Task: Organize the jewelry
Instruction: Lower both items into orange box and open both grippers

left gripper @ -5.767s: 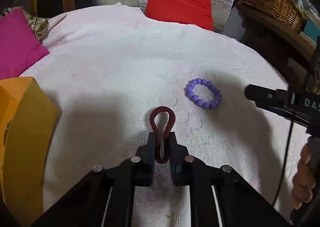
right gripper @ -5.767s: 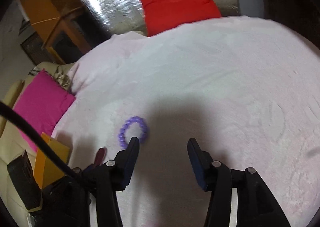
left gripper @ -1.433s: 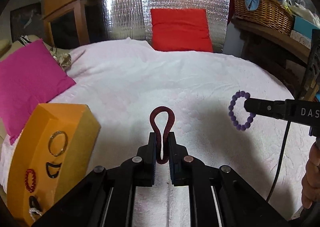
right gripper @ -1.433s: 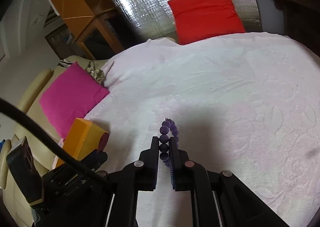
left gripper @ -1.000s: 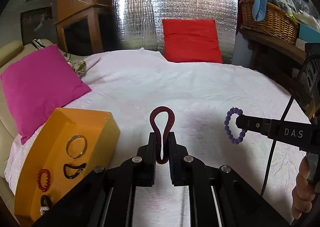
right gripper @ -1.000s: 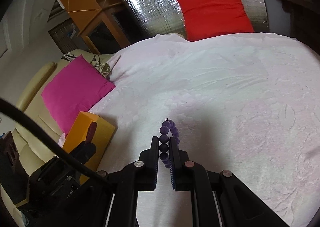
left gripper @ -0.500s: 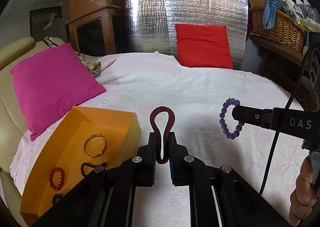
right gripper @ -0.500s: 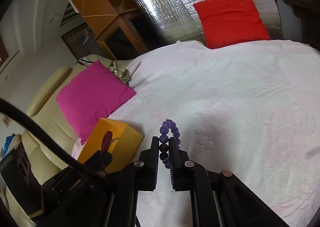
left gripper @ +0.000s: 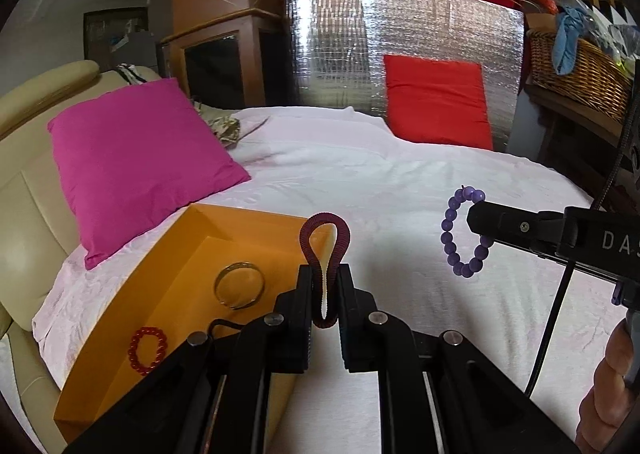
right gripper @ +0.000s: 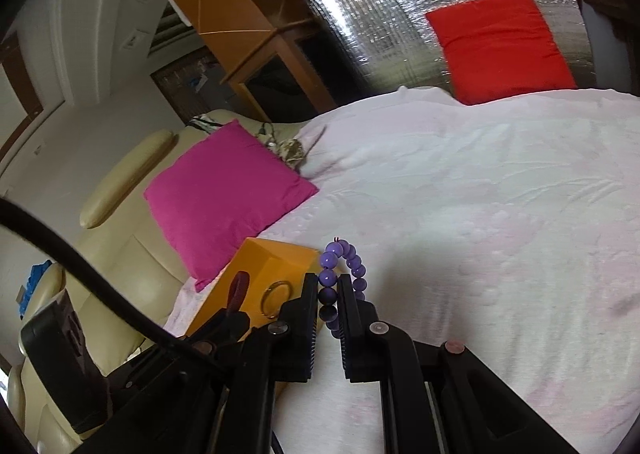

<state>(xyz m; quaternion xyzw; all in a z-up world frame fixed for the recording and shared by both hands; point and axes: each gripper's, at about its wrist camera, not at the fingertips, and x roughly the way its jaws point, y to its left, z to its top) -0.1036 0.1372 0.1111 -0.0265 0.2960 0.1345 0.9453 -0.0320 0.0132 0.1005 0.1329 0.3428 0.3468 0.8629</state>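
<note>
A wide bed covered in a pale pink textured blanket fills both views, with a crinkled silver foil panel and a red square cushion at its far end and a magenta square pillow on the left beside a cream leather armrest. An open orange rectangular box sits on the blanket's left edge; the left gripper's black arms cover its near end. Inside lie a thin silver bangle and a small red beaded bracelet, the latter seen only in the left wrist view. The left gripper is clenched on a dark maroon ribbed band, pinched into a loop that overlaps the box's right rim. The right gripper is clamped on a purple round-bead bracelet, held above the blanket just right of the box; its lower beads are hidden between the fingers there, while the left wrist view shows the whole ring hanging. A wicker basket is cut off at far right.
</note>
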